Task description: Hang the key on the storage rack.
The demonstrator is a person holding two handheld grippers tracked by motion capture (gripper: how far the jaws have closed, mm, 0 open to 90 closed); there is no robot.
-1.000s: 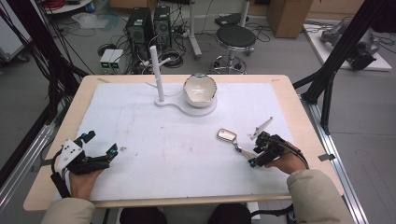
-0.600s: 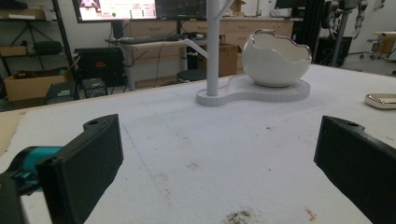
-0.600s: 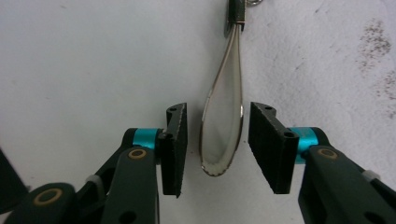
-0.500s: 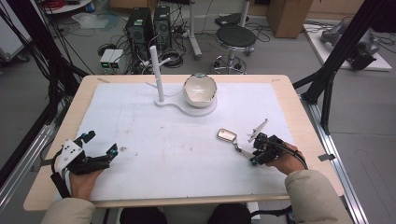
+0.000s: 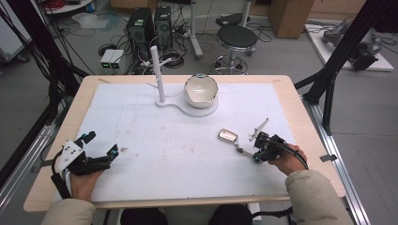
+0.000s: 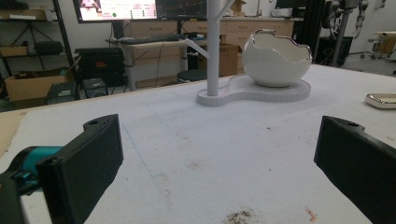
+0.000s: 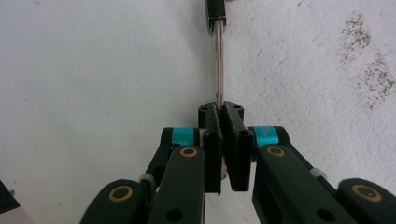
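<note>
While left tongs (image 5: 101,145) gape, right tongs (image 7: 220,112) pinch metal rod (image 7: 218,60).

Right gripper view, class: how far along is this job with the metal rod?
Done: the right tongs have just closed on the thin metal rod, which lies on the mat. In hand: that grip; nothing lifted yet. Left: moving it, likely towards the white stand; the left tongs are open.

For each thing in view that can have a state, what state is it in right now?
Right gripper: jaws have just been closing, now shut on the thin metal rod.
Left gripper: open, nothing between its jaws, resting low over the table.
Shiny metal piece: lying flat on the table.
Egg-shaped white bowl: upright on its white stand.
</note>
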